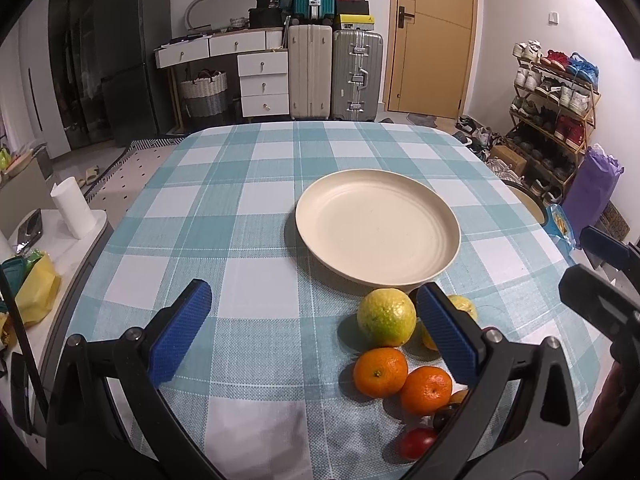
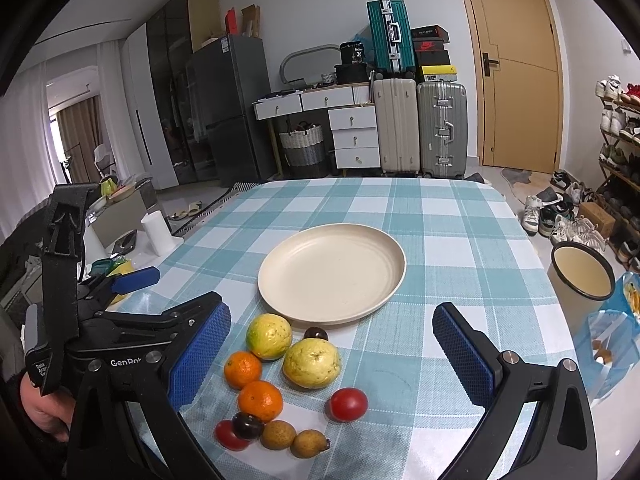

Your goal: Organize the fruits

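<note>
Mixed fruits (image 2: 280, 384) sit clustered on the checked-cloth table (image 2: 440, 232), at six o'clock from the round cream plate (image 2: 332, 272). Both the left gripper (image 1: 312, 336) and right gripper (image 2: 332, 360) have their jaws spread, holding nothing.

Plate (image 2: 332, 274): mid surface (image 2: 440, 216), nothing on it. Fruit cluster just before the plate's near rim: two guavas (image 2: 269, 336) (image 2: 312, 363) rearmost, two oranges (image 2: 242, 369) (image 2: 260, 400) left of centre, tomato (image 2: 347, 404) right, two longans (image 2: 278, 434) nearest. Pot (image 2: 582, 276): beyond the surface's right edge.
</note>
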### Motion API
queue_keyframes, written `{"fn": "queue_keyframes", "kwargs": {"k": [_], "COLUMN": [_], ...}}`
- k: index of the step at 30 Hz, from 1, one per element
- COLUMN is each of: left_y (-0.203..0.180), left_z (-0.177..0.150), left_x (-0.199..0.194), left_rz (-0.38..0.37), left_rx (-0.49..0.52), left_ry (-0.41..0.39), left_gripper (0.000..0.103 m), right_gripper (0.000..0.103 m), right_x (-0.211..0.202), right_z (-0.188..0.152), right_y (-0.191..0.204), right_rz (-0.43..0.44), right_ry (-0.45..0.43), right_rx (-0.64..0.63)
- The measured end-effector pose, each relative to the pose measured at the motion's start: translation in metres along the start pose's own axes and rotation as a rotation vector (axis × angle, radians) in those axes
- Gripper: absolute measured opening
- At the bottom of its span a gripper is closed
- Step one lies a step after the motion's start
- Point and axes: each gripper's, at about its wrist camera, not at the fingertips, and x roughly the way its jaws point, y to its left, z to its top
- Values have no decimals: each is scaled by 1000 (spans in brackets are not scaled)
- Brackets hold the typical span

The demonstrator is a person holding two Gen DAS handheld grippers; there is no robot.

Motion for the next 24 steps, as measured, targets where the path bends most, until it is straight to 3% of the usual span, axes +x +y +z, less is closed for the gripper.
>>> {"fn": "queue_keyframes", "kwargs": {"k": [12, 24], "left_y": [5, 28], "left_z": [-3, -14], "left_x": [7, 24], "left_rz": [0, 8], "left_rx": [-13, -36], "left_ry": [11, 4], "left_gripper": [102, 102], "right_gripper": [103, 103], "right_x": [12, 46], "right_z": [-7, -23], "right_y": [-2, -10], "right_rz": [16, 68], "right_ry": [30, 134], "right_rx": [13, 41]}}
